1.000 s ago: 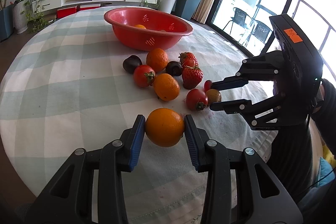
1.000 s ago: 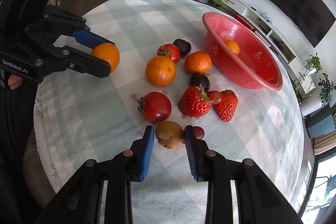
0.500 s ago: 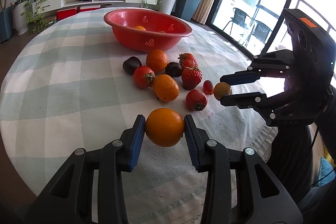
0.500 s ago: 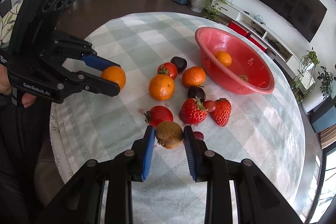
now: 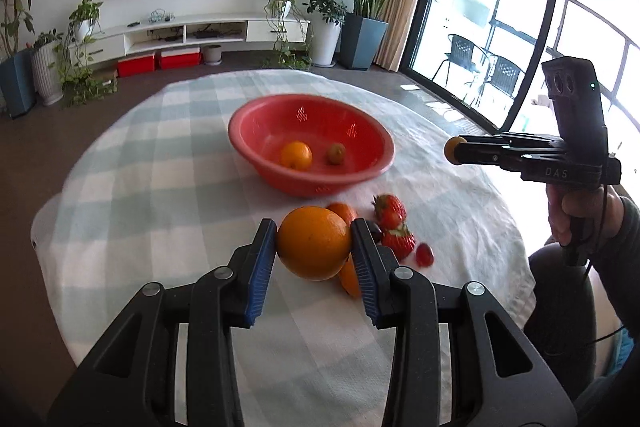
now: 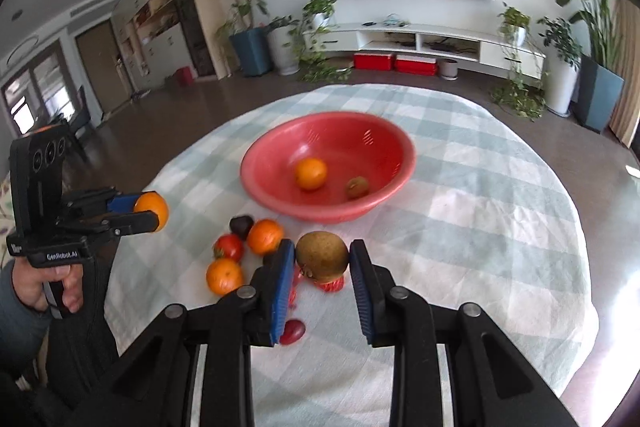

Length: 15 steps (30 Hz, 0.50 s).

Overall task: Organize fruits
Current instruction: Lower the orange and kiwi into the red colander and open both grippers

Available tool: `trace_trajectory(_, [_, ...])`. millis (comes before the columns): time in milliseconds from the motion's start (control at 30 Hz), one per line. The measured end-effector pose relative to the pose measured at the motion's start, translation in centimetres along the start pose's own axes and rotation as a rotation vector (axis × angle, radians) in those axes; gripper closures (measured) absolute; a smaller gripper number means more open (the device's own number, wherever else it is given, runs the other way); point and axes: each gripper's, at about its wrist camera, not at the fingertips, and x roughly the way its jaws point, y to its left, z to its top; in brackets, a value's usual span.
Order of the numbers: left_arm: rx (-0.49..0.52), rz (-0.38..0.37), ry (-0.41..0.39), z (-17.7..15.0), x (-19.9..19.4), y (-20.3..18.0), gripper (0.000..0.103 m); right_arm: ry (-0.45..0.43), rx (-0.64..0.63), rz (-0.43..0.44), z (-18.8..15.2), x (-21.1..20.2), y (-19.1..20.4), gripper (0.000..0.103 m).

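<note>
My left gripper [image 5: 314,247] is shut on an orange [image 5: 314,242], held above the checked table. My right gripper [image 6: 322,261] is shut on a brown kiwi [image 6: 322,254], also lifted. The red bowl [image 5: 256,119] stands ahead of both; it also shows in the right wrist view [image 6: 272,151]. It holds one orange [image 5: 296,155] and a small brown fruit [image 5: 335,153]. Loose fruit lies in front of the bowl: strawberries [image 5: 390,213], oranges [image 6: 264,237], a tomato [image 6: 229,247], a dark fruit [image 6: 241,225]. The right gripper shows at the right of the left wrist view [image 5: 454,147]; the left gripper shows at the left of the right wrist view [image 6: 150,211].
The round table [image 6: 500,227] has a green-and-white checked cloth; its edges fall away on all sides. Behind stand a TV wall, a low white shelf [image 5: 192,35], potted plants and a glass door [image 5: 500,27] at the right.
Both grippers have risen and tilted up with their fruit, so the bowl's inside now shows. The right gripper lifted the kiwi off the table.
</note>
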Motion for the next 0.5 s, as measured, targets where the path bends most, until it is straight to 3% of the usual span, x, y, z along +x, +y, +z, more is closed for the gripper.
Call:
trace_trajectory(200, [0.088,0.033,0.022,6.3,3.2,0.8,0.067,-0.042,0.074,0.005,4.0,1.9,-1.2,0.072])
trace_trajectory(367, [0.121,0.049,0.069,10.6,7.6,1.6,0.067,0.017,0.058,0.004,6.4,4.8,-1.5,0.072])
trace_trajectory(500, [0.117,0.052,0.119,12.2,11.5,2.1,0.067,0.063,0.062,0.008,7.5,7.7,-2.0,0.072])
